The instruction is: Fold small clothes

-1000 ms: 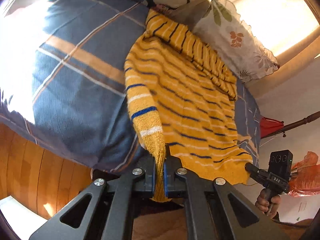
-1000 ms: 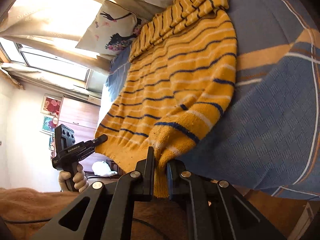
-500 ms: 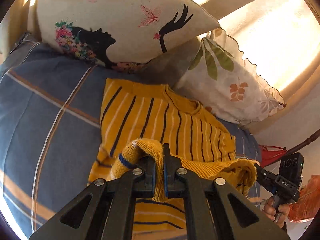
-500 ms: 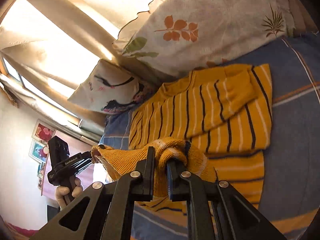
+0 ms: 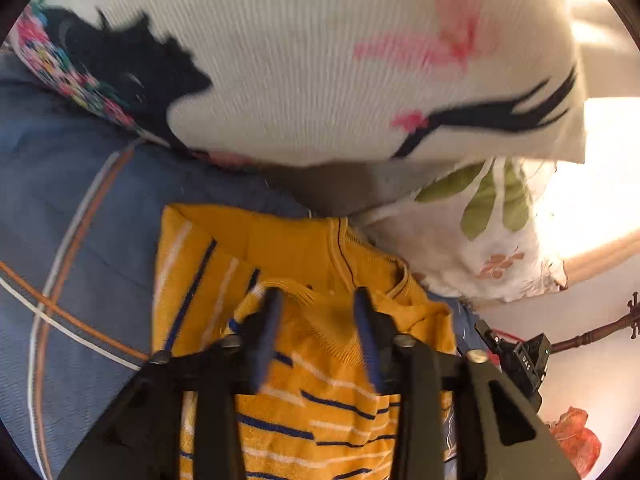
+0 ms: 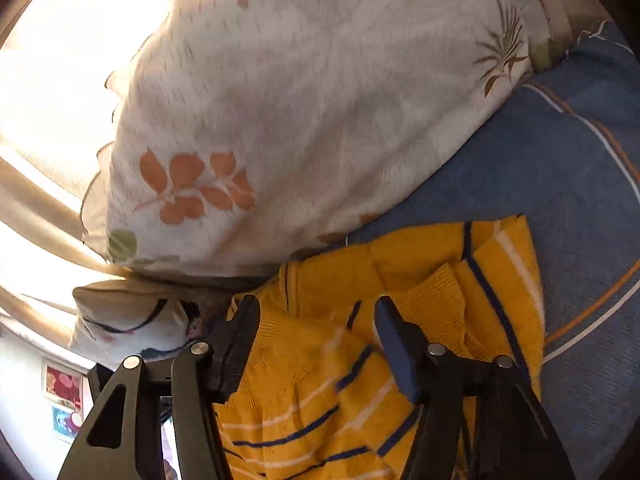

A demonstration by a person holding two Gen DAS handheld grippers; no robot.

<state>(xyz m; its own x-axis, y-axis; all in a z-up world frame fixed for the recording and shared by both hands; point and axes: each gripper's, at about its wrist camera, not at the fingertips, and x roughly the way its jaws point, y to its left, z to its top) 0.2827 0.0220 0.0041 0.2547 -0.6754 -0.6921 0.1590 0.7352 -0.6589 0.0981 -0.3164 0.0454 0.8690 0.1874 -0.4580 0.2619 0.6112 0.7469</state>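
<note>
1. The left wrist view showed the other tool's black body [image 5: 524,360] off past the sweater's right edge, plus the silhouette-print pillow [image 5: 320,60] filling the top. The right wrist view didn't show those well, but had the leaf-print pillow [image 6: 300,120] up close and bright curtains [image 6: 36,208] behind it.
2. Both tools were spread wide, gripping nothing: left tool [image 5: 316,312] and right tool [image 6: 316,320] each hovered over the folded hem edge.
3. The yellow striped sweater [image 5: 320,380] lay on the bed [image 5: 72,208] near the head end, collar practically touching the pillows. So no room past the collar, but open blue bedspread [image 6: 560,168] to either side.
4. Long axis ran from the tools toward the pillows, collar pointing at the pillows, hem folded up over the chest.
</note>
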